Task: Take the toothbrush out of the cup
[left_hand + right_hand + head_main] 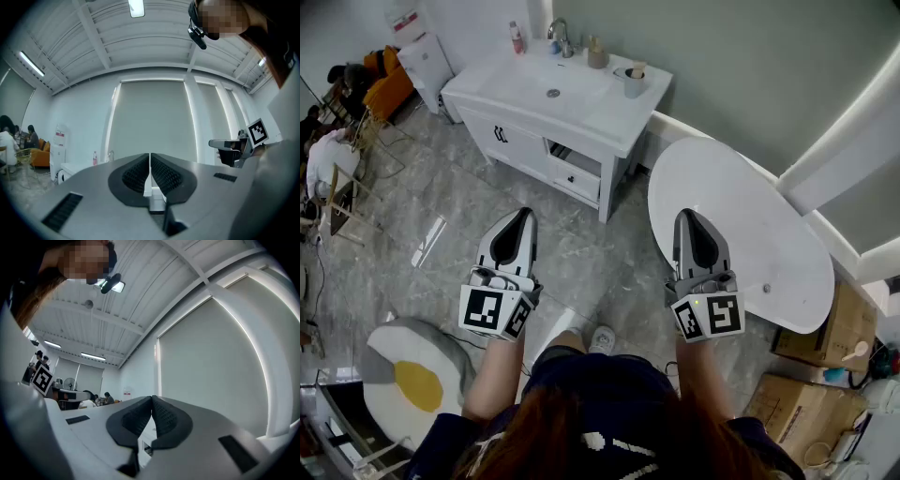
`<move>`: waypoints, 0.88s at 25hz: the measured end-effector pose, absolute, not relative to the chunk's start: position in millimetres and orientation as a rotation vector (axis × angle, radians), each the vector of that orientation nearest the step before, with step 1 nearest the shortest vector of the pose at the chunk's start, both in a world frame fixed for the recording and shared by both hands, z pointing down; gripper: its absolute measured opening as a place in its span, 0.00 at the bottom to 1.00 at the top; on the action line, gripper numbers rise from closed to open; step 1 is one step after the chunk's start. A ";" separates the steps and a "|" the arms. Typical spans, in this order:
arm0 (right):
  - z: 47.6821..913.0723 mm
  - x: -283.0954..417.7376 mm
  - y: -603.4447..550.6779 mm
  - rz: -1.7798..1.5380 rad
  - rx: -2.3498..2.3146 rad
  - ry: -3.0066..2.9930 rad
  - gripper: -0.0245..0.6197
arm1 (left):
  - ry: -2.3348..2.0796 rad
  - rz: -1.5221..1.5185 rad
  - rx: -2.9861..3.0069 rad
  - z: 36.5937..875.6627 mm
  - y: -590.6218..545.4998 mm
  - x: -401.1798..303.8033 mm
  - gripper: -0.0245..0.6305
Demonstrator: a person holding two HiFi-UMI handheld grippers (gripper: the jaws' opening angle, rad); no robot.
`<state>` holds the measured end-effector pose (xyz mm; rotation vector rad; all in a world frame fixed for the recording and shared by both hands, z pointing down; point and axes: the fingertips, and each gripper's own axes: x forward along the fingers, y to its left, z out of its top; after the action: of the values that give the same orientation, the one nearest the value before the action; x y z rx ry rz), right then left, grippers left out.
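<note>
- Only the head view shows the task items: cup on the sink counter, near its right back corner by the wall; toothbrush stands in the cup
- Toothbrush long axis roughly upright; its upper end pokes out over the rim; too small to tell its lean or which end is up
- Same view: tap and pink bottle along the counter's back edge; soap bottle between tap and cup
- Both tools are held over the floor in front of the counter, well apart from the cup; round table sits under and to the right of the right one
- Left gripper: jaws pressed together, nothing between them; its view looks level at the wall and ceiling; catches the counter's left end, the pink bottle and the tap low at left, and the other tool at the right edge
- Right gripper: jaws pressed together, nothing pinched; its view tilts slightly up at wall and ceiling; the other tool shows at its left edge, people sit far behind
- Head view alone shows the egg-shaped cushion at lower left and boxes at lower right
</note>
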<state>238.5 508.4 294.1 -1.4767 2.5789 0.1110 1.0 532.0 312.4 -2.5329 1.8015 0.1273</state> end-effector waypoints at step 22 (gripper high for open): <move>302.2 204.9 404.8 0.087 -1.506 2.581 0.06 | 1.787 0.107 -2.532 318.3 406.8 -39.6 0.08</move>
<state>204.9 404.8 302.2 -1.5063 2.5813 0.0870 -39.6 406.8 318.3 -2.5321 1.7871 0.1073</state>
